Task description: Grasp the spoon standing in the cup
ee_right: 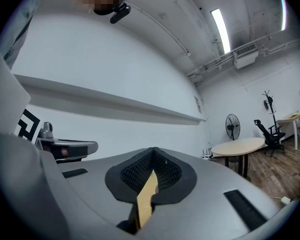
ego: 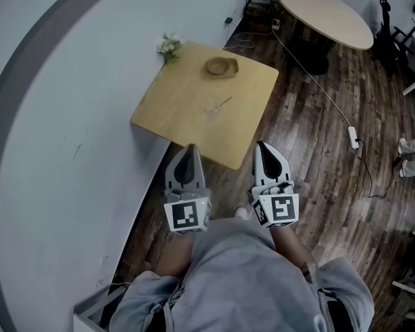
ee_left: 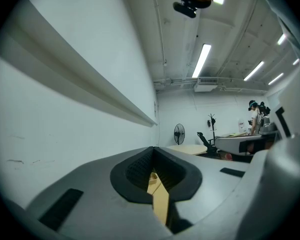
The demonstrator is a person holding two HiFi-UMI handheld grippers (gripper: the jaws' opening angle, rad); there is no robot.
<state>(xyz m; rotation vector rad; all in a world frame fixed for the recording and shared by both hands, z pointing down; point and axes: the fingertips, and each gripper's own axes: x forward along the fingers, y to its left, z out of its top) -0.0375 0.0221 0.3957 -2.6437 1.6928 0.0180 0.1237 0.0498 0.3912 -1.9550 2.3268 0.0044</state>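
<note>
In the head view a square wooden table (ego: 187, 109) stands ahead by the white wall. On its far side sits a low wooden cup (ego: 222, 66). A thin spoon-like stick (ego: 220, 104) lies flat on the tabletop nearer to me, apart from the cup. My left gripper (ego: 187, 148) and right gripper (ego: 264, 146) hang side by side over the table's near edge, both shut and holding nothing. In the left gripper view (ee_left: 152, 151) and the right gripper view (ee_right: 152, 152) only a sliver of the table shows through the slit under the closed jaws.
A small bunch of white flowers (ego: 169, 45) lies at the table's far left corner. A round table (ego: 325, 14) stands further back. A white cable with a power strip (ego: 353, 137) crosses the dark wood floor. A person's feet (ego: 411, 156) show at the right.
</note>
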